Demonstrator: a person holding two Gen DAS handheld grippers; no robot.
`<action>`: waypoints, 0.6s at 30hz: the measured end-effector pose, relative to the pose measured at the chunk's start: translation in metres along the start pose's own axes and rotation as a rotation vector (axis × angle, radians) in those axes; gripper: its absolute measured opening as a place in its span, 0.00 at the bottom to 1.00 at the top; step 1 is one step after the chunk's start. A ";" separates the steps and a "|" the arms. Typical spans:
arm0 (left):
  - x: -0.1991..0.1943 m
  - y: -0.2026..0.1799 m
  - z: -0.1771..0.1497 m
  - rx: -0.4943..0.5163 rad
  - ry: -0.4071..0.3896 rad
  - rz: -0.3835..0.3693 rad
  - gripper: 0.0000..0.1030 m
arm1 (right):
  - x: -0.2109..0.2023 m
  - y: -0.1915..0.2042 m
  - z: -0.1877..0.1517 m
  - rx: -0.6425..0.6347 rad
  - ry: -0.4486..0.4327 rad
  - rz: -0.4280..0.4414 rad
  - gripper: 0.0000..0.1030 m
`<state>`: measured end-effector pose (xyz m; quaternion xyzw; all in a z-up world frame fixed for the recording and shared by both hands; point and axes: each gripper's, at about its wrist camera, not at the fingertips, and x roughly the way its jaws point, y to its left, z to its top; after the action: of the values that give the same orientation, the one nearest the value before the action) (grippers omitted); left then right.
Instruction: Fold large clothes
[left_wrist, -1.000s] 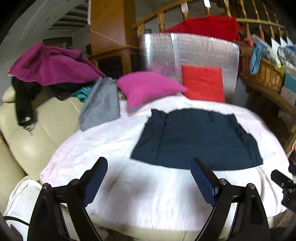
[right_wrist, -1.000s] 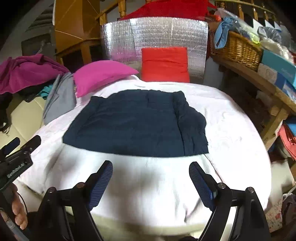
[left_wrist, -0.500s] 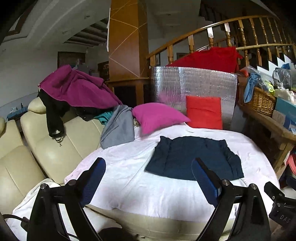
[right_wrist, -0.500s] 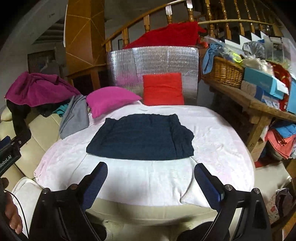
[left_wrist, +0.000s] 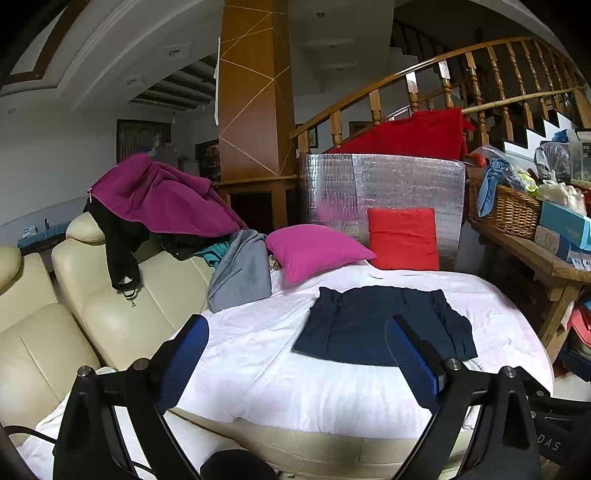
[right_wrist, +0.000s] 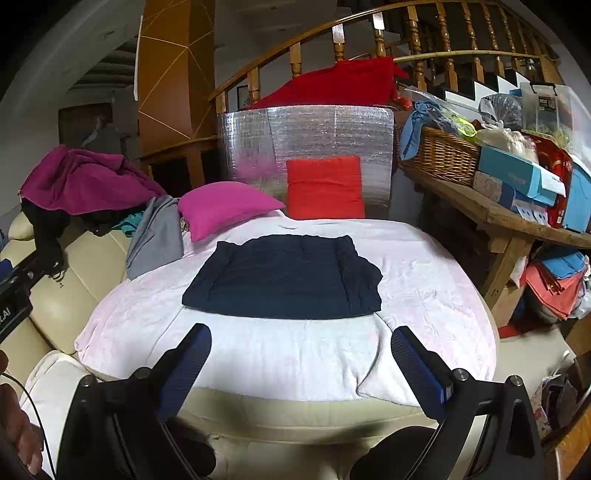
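Your left gripper (left_wrist: 295, 345) and right gripper (right_wrist: 301, 350) both have their fingers spread wide with nothing between them; the jaws have just been opening. The folded navy garment (right_wrist: 284, 282) lies flat on the white blanket (right_wrist: 424, 280), well ahead of your right fingertips and ahead of your left ones toward the right finger. Beyond it sit a magenta pillow (right_wrist: 225, 206) and a red cushion (right_wrist: 325, 188).
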<state>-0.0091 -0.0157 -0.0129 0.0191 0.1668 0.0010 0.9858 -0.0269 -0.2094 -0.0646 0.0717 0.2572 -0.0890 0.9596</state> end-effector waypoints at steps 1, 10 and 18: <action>-0.002 0.000 0.000 -0.001 -0.002 0.000 0.94 | -0.002 0.000 0.000 0.003 -0.003 0.000 0.97; -0.014 0.002 0.004 -0.015 -0.028 -0.004 0.95 | -0.015 -0.008 0.005 0.020 -0.026 -0.005 0.97; -0.014 0.001 0.004 -0.013 -0.025 -0.008 0.96 | -0.017 -0.012 0.006 0.030 -0.029 -0.008 0.97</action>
<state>-0.0214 -0.0152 -0.0041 0.0122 0.1548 -0.0020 0.9879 -0.0406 -0.2200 -0.0517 0.0836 0.2423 -0.0974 0.9617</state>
